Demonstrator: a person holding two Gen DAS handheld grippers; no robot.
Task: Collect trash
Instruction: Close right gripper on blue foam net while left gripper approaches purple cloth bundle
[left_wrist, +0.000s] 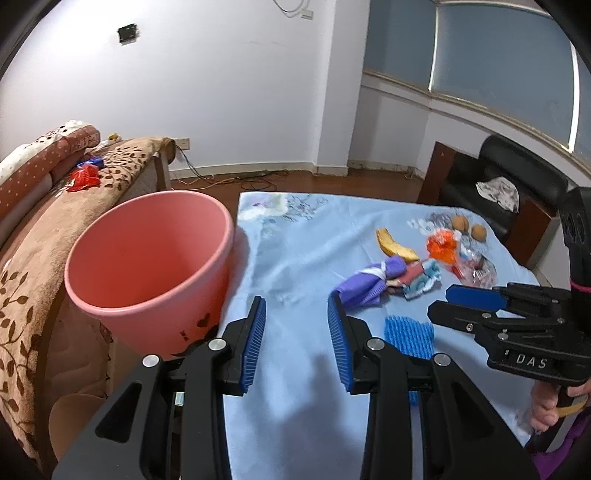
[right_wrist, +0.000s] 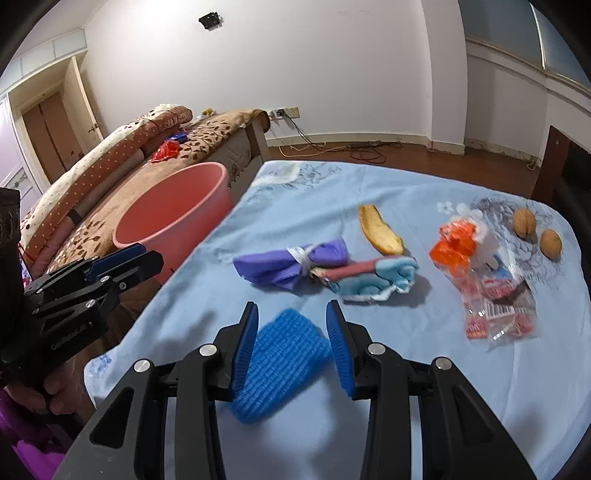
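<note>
A pink bin (left_wrist: 147, 266) stands at the table's left edge and also shows in the right wrist view (right_wrist: 177, 218). My left gripper (left_wrist: 297, 332) is open and empty over bare blue cloth beside the bin. My right gripper (right_wrist: 291, 339) is open, its jaws on either side of a blue foam net (right_wrist: 280, 365), not closed on it; the net also shows in the left wrist view (left_wrist: 408, 336). Beyond lie a purple cloth bundle (right_wrist: 291, 266), a banana peel (right_wrist: 380, 230), a blue-and-red wrapper (right_wrist: 373, 280), an orange wrapper (right_wrist: 454, 243) and clear plastic packaging (right_wrist: 498, 306).
Two walnuts (right_wrist: 537, 230) sit at the far right of the blue tablecloth (right_wrist: 369, 184). A bed with a brown blanket (left_wrist: 33, 236) lies left of the bin. A black chair (left_wrist: 509, 184) stands behind the table's right side.
</note>
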